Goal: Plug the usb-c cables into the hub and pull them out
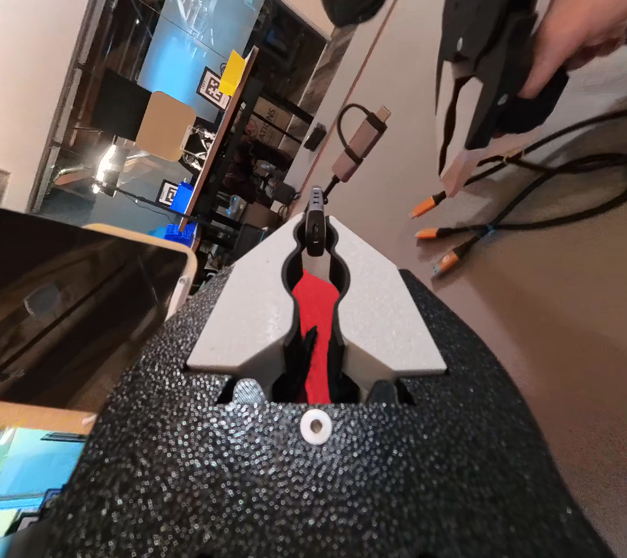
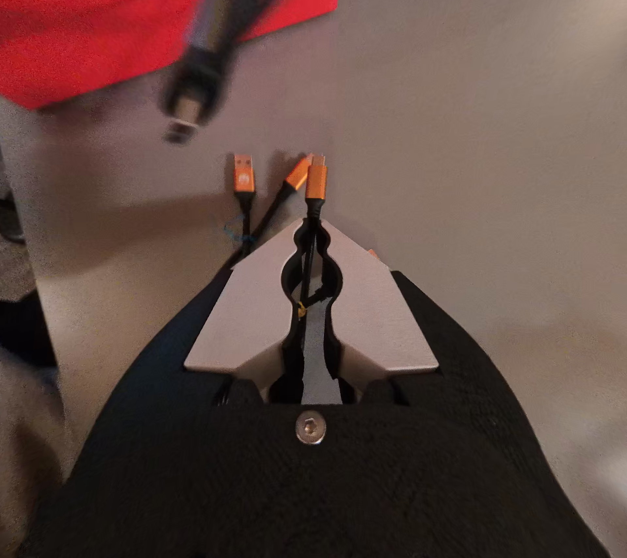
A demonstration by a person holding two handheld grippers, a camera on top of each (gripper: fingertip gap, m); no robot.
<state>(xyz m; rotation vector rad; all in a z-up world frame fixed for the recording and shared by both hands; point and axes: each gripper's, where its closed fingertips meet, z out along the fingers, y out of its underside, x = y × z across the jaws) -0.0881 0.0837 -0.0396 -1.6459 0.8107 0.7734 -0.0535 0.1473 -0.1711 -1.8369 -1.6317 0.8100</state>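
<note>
In the left wrist view my left gripper [image 1: 314, 226] is shut on the small grey hub [image 1: 315, 231], seen end on, with a port facing me. The hub's short lead ends in a grey adapter plug [image 1: 361, 141] that hangs free beyond it. My right gripper [image 2: 314, 224] is shut on a black cable just behind its orange USB-C plug [image 2: 316, 182], which points forward. In the left wrist view the right gripper [image 1: 453, 178] shows at the upper right, a hand on it, with that plug [image 1: 428, 205] to the right of the hub and apart from it.
Two more orange-ended plugs [image 2: 243, 176] [image 2: 298, 175] lie on the grey table [image 2: 475, 134], their black cables tied together. A red block [image 2: 101, 8] lies at the far left, with the blurred adapter plug [image 2: 200, 66] in front of it. A dark screen [image 1: 84, 287] stands to my left. Left tips to right tips: about 15 cm.
</note>
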